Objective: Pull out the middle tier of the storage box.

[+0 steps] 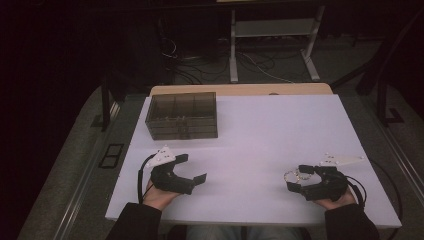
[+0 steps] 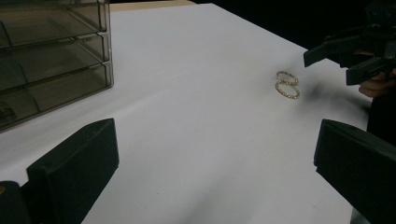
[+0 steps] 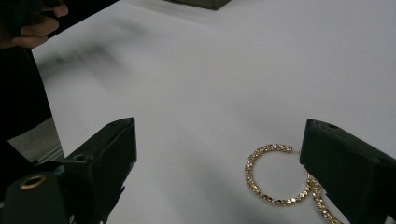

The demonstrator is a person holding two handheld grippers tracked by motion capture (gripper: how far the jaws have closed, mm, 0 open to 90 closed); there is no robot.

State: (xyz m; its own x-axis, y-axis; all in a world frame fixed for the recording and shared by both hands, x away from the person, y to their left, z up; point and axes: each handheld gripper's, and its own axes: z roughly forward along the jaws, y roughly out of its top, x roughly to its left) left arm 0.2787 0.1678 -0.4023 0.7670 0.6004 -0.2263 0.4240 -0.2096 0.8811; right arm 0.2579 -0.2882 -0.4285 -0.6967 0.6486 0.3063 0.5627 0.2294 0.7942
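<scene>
Two gold hoop earrings (image 1: 294,175) lie side by side on the white board (image 1: 260,135) at the front right. My right gripper (image 1: 296,178) rests on the board, open, its jaws on either side of the hoops. In the right gripper view one hoop (image 3: 275,175) lies between the jaws, close to the right one, and that jaw partly covers the second hoop (image 3: 322,201). My left gripper (image 1: 193,168) rests at the front left, open and holding nothing. In the left gripper view the hoops (image 2: 286,84) lie far ahead, just left of the right gripper (image 2: 348,59).
A smoked transparent drawer box (image 1: 182,115) with three shallow drawers (image 2: 51,56) stands at the back left of the board, all drawers shut. Past the table's far edge are white shelf legs (image 1: 272,45) and loose cables on the floor.
</scene>
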